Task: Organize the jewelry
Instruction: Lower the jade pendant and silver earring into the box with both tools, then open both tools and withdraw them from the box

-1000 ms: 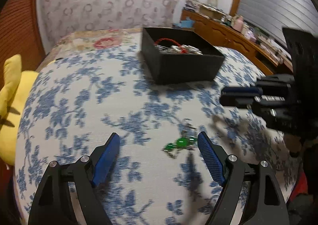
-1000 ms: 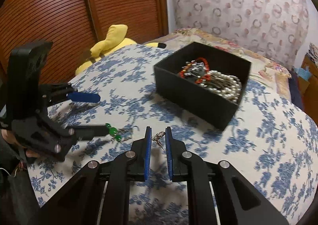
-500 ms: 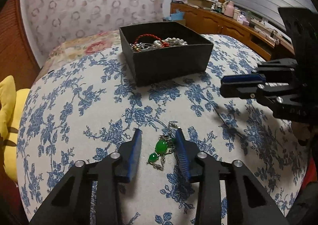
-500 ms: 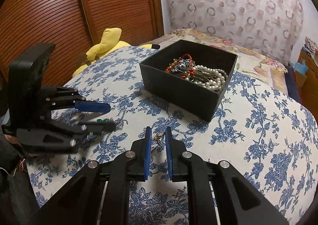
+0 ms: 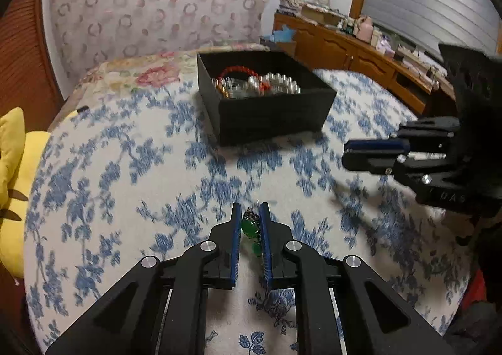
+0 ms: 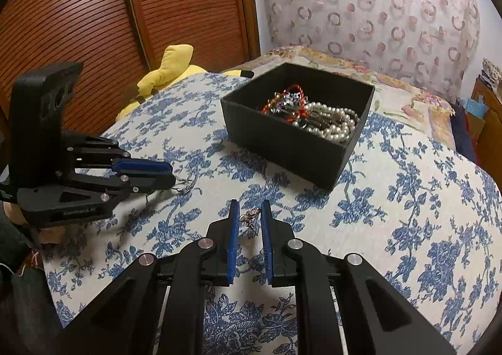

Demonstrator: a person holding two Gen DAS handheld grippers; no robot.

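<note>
Both grippers pinch jewelry above the bed: left gripper (image 5: 251,231) closed on the green pendant (image 5: 250,227), right gripper (image 6: 249,223) on a small earring (image 6: 250,216), bound next, I'd guess, for the black box (image 6: 291,143).

Both wrist cams sit low and close over the floral bedspread (image 5: 125,166), looking along their fingers; both catch the black box (image 5: 273,116) around 12 o'clock.

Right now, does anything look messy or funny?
Only the black box: its pearls and red cord lie in one tangled heap. Each hand-held gripper holds its jewelry piece neatly.
</note>
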